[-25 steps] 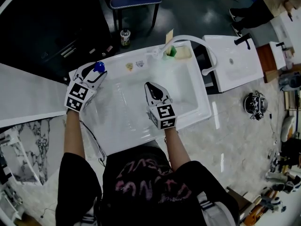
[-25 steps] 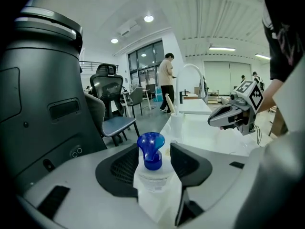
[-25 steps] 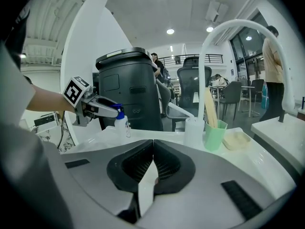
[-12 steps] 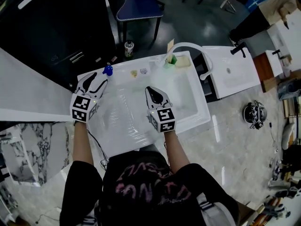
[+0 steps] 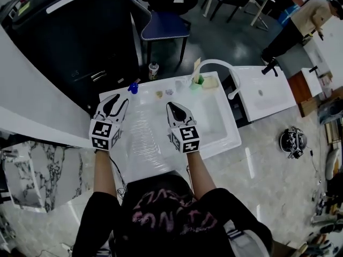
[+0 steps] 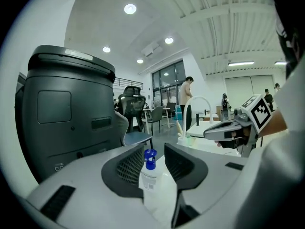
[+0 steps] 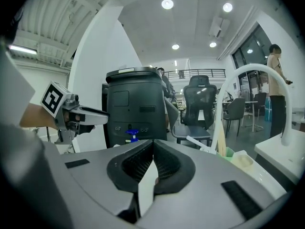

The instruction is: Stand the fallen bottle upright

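Observation:
A clear bottle with a blue cap (image 5: 133, 88) stands upright on the back left corner of the white sink counter (image 5: 144, 154). My left gripper (image 5: 116, 101) hovers just short of it, apart from it. In the left gripper view the bottle (image 6: 147, 175) shows through the gap beyond the left gripper (image 6: 152, 154); the jaws are closing with nothing pressed between them. My right gripper (image 5: 172, 107) hangs over the drainboard, shut and empty. In the right gripper view the right gripper (image 7: 153, 147) has its pads together, with the blue cap (image 7: 132, 134) far off.
A sink basin (image 5: 214, 123) with a curved white faucet (image 5: 220, 67) lies to the right. A green cup (image 5: 197, 81) and small items (image 5: 159, 93) sit on the back rim. Behind stand a black machine (image 5: 80, 36) and a chair (image 5: 166, 28); a second sink (image 5: 265, 90) stands at right.
The left gripper let go of the bottle and drew back from it, its jaws narrowing. The bottle stays upright. Both grippers have risen.

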`<state>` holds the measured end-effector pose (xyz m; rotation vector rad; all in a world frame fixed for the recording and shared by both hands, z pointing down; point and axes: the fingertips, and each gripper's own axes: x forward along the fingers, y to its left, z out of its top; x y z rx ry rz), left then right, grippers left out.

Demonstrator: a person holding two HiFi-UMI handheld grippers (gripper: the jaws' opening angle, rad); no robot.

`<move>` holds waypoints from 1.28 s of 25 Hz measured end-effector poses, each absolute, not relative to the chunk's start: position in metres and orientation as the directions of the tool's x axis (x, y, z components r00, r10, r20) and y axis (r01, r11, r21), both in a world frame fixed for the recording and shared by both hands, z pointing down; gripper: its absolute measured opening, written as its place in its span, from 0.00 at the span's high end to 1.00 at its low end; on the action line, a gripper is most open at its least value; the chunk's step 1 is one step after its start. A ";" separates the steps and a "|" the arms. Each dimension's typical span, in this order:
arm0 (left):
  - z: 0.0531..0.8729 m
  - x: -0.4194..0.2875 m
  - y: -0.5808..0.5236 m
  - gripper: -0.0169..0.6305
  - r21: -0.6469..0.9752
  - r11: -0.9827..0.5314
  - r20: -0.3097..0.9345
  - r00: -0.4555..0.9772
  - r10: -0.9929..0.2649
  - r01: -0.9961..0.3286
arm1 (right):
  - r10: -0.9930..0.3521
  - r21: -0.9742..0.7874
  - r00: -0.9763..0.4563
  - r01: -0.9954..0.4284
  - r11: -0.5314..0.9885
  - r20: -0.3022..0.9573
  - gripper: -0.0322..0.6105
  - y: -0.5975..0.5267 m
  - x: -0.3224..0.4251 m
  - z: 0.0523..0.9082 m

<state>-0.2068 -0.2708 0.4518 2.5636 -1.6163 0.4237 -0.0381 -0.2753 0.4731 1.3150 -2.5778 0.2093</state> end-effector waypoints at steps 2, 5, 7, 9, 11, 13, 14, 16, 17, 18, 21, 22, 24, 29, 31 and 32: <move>0.447 -0.205 -0.267 0.76 -0.077 -0.416 0.270 0.383 -0.883 -0.906 | -0.772 -0.016 -0.577 -0.803 0.595 0.266 0.93 -0.276 -0.039 0.467; 0.445 -0.198 -0.258 0.84 -0.048 -0.384 0.261 0.359 -0.896 -0.922 | -0.768 -0.015 -0.588 -0.796 0.605 0.255 0.93 -0.277 -0.035 0.460; 0.444 -0.192 -0.253 0.85 -0.047 -0.370 0.262 0.346 -0.901 -0.928 | -0.764 -0.015 -0.598 -0.790 0.613 0.243 0.93 -0.277 -0.033 0.454; 0.440 -0.189 -0.248 0.88 -0.049 -0.348 0.256 0.325 -0.910 -0.936 | -0.758 -0.012 -0.609 -0.781 0.624 0.234 0.93 -0.275 -0.031 0.448; 0.437 -0.188 -0.242 0.90 -0.032 -0.320 0.240 0.304 -0.922 -0.947 | -0.753 -0.007 -0.617 -0.775 0.632 0.230 0.93 -0.270 -0.029 0.445; 0.436 -0.187 -0.234 0.92 -0.016 -0.297 0.237 0.285 -0.929 -0.955 | -0.750 -0.002 -0.621 -0.770 0.638 0.228 0.93 -0.265 -0.025 0.443; 0.436 -0.186 -0.230 0.93 -0.015 -0.288 0.238 0.277 -0.931 -0.957 | -0.748 0.000 -0.624 -0.768 0.640 0.226 0.93 -0.263 -0.024 0.442; 0.436 -0.183 -0.223 0.94 -0.019 -0.276 0.238 0.264 -0.935 -0.961 | -0.746 0.002 -0.627 -0.765 0.644 0.223 0.93 -0.259 -0.020 0.441; 0.435 -0.181 -0.219 0.94 -0.022 -0.271 0.237 0.258 -0.937 -0.962 | -0.746 0.003 -0.629 -0.764 0.645 0.220 0.93 -0.257 -0.017 0.441; 0.435 -0.179 -0.214 0.95 -0.027 -0.266 0.236 0.253 -0.938 -0.963 | -0.746 0.003 -0.629 -0.764 0.645 0.218 0.93 -0.254 -0.015 0.441; 0.434 -0.175 -0.201 0.95 -0.044 -0.253 0.233 0.237 -0.943 -0.966 | -0.749 0.005 -0.628 -0.765 0.644 0.210 0.93 -0.245 -0.009 0.440; 0.434 -0.175 -0.197 0.95 -0.044 -0.247 0.229 0.231 -0.946 -0.968 | -0.750 0.007 -0.628 -0.765 0.643 0.207 0.93 -0.243 -0.008 0.439; 0.431 -0.175 -0.191 0.95 -0.039 -0.230 0.219 0.217 -0.951 -0.972 | -0.747 0.016 -0.632 -0.761 0.648 0.203 0.94 -0.238 -0.006 0.438; 0.422 -0.170 -0.178 0.95 -0.048 -0.215 0.199 0.201 -0.959 -0.976 | -0.746 0.035 -0.640 -0.754 0.656 0.186 0.94 -0.225 -0.001 0.430; 0.419 -0.165 -0.174 0.95 -0.057 -0.219 0.193 0.205 -0.960 -0.974 | -0.749 0.038 -0.638 -0.757 0.653 0.178 0.94 -0.223 0.001 0.427; 0.418 -0.163 -0.173 0.95 -0.063 -0.221 0.192 0.206 -0.960 -0.973 | -0.750 0.039 -0.638 -0.756 0.653 0.175 0.94 -0.221 0.002 0.426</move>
